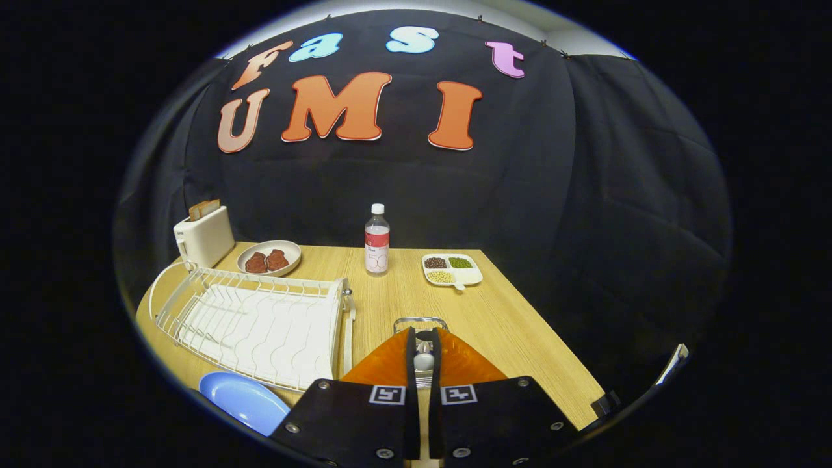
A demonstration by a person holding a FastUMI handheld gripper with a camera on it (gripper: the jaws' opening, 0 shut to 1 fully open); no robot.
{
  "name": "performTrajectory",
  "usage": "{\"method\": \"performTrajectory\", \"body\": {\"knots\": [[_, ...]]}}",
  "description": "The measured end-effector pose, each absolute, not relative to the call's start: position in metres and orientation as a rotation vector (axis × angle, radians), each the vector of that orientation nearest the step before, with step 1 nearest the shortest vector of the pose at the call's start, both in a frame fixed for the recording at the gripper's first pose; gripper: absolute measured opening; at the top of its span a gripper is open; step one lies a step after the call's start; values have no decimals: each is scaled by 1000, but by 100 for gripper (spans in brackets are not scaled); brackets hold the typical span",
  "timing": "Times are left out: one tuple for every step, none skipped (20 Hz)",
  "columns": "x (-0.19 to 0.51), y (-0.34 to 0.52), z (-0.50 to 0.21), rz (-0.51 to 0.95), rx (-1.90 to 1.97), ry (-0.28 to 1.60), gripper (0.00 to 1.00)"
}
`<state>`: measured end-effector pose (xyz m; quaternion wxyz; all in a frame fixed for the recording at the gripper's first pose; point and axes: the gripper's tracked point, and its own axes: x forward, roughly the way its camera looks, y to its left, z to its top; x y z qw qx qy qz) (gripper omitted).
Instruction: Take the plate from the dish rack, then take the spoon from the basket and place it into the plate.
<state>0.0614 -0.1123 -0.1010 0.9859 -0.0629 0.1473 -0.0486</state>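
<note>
My gripper [423, 351] has its orange fingers [383, 364] nearly together, pressing from both sides on the pale handle end of a spoon [423, 361]. Just beyond the fingertips the metal rim of the basket [420, 321] peeks out; the fingers hide the remainder of it. The blue plate [242, 400] lies flat on the wooden table [513, 325], left of the fingers and in front of the white wire dish rack [260, 322], which holds nothing.
Beyond the rack stand a white toaster [204, 238] with toast and a plate of brown meat pieces [269, 258]. A water bottle [377, 240] and a divided dish of beans [452, 269] sit at the table's far side. The table's right edge drops off near the fingers.
</note>
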Motion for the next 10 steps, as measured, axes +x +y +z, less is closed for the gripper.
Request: {"method": "performTrajectory", "body": {"knots": [[56, -109, -95, -93, -120, 291, 5], [51, -104, -89, -92, -117, 281, 5], [44, -100, -83, -93, -119, 272, 5], [38, -96, -79, -93, -125, 264, 5], [31, -91, -76, -93, -129, 260, 5], [23, -83, -73, -89, -129, 259, 5], [16, -76, -72, -86, -126, 256, 5], [8, -70, -72, -83, -125, 255, 5], [0, -62, -72, -79, -127, 256, 5], [-9, -55, -73, -76, -129, 256, 5]]}}
